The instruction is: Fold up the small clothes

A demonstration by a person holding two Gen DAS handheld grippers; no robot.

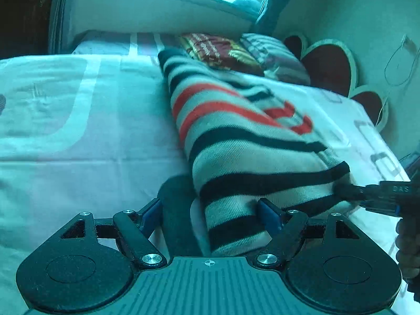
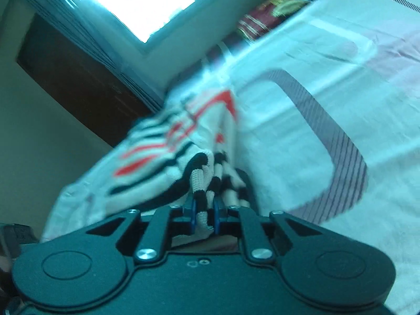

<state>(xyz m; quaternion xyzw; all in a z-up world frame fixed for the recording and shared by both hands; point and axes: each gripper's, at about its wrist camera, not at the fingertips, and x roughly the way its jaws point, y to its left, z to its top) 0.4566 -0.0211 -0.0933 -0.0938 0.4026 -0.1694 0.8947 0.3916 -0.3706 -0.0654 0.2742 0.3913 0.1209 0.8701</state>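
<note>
The striped sweater (image 1: 249, 141) lies on the bed (image 1: 78, 131). Right gripper (image 2: 205, 214): fingers pinched on the sweater's hem. Left gripper (image 1: 210, 210): fingers spread wide astride the near hem, not gripping.

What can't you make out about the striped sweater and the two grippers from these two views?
- Striped sweater: left wrist view, its near end hidden behind the left gripper; overall shape unclear.
- Right gripper: right wrist view, motion blur smears the knit beyond the pinched edge.
- Folded pile: too blurred to identify.
</note>
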